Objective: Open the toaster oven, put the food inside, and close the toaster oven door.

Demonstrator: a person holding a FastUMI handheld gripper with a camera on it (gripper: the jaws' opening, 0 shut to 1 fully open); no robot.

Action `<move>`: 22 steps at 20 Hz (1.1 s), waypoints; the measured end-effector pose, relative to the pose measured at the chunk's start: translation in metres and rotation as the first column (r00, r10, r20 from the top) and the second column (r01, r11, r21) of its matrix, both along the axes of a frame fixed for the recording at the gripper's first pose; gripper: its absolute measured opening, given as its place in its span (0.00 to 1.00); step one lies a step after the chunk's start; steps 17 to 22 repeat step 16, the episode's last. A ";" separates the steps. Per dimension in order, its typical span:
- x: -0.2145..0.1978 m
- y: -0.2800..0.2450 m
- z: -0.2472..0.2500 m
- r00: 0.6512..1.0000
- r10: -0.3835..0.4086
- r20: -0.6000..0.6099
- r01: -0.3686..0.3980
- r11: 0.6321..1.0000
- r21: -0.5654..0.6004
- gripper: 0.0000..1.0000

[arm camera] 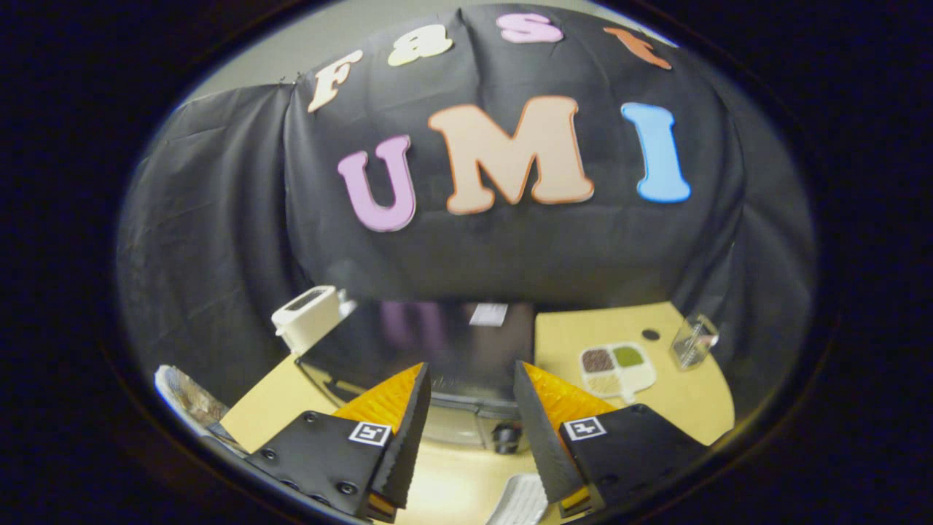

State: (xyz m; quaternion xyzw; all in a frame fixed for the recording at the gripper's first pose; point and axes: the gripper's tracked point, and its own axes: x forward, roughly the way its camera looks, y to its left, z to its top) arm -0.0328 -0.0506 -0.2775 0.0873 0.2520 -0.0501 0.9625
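Observation:
The toaster oven [444, 346] is a dark glossy box on the tan table, seen from above, just ahead of and beyond my fingers. Its lighter front band with a dark knob [506, 437] lies between the fingers, low down. I cannot tell whether its door is open or closed. My gripper [471, 367] hovers above the oven's front edge, open, with nothing between the fingers. A white ridged object [521, 499] lies on the table below the fingers, partly hidden. A divided white plate [618, 368] with brown, green and pale food sits to the right of the oven.
A white boxy item [307, 317] stands at the oven's back left corner. A clear container [692, 341] sits on the table's far right, by a small dark spot [650, 335]. A foil-like bundle [182, 397] lies off the table's left edge. Black cloth walls close the booth behind.

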 end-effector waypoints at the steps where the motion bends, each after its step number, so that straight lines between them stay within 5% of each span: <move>1: 0.007 -0.014 0.023 0.999 -0.018 0.036 0.019 1.000 -0.010 0.71; 10: 0.025 -0.140 0.205 0.948 -0.106 0.299 0.158 0.975 -0.154 0.70; 22: 0.007 -0.188 0.224 0.934 -0.136 0.331 0.203 0.963 -0.178 0.70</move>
